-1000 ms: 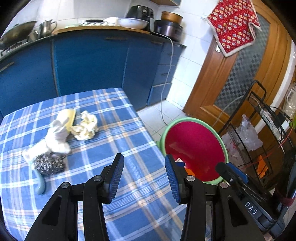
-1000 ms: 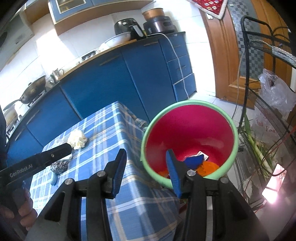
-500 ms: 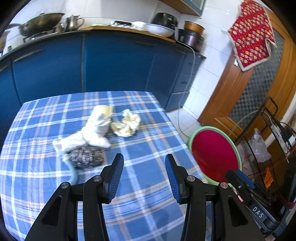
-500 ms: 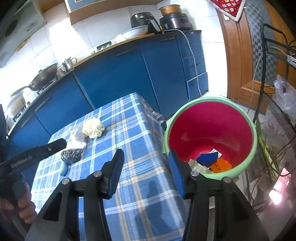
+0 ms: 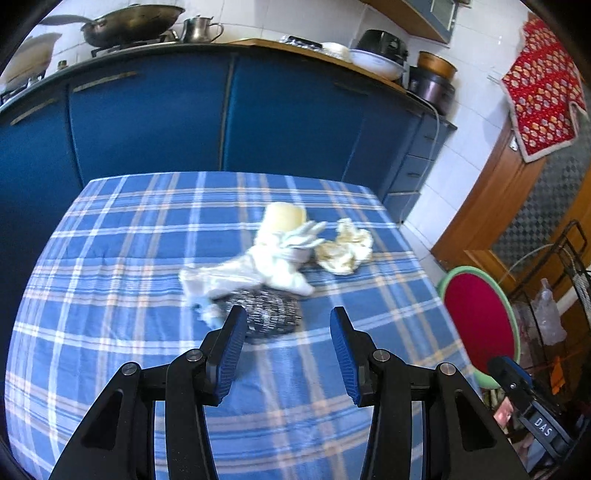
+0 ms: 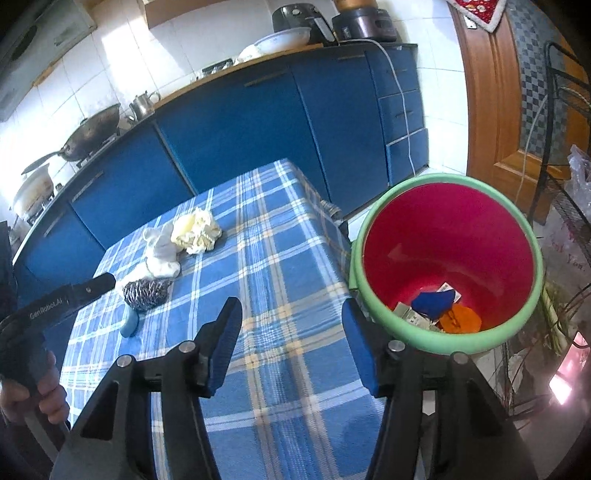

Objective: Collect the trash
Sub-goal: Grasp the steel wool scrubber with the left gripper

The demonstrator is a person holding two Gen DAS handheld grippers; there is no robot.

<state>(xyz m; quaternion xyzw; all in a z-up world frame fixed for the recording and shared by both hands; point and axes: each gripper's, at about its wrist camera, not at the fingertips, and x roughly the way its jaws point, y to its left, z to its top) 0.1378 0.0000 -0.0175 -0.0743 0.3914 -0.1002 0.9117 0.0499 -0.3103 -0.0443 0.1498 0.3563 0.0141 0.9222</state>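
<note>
Kitchen surroundings
Blue cabinets [image 5: 155, 122] carry a wok [image 5: 129, 24], a kettle [image 5: 199, 29] and a white bowl [image 5: 376, 66]; a red quilted cloth [image 5: 541, 114] hangs on the wooden door [image 6: 491, 122].

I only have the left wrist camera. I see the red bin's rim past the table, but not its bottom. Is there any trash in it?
Observer: Yes. The right wrist view looks into the bin: a blue scrap, an orange piece and some paper lie at the bottom.
Operator: Is the right gripper carrying anything?
Observer: No. The right gripper has nothing between its fingers, and its jaws are opening.
Operator: The steel scrubber is blurred for me. Is anything beside it?
Observer: A small blue object lies on the tablecloth against the near side of the scrubber. I cannot tell what it is.
</note>
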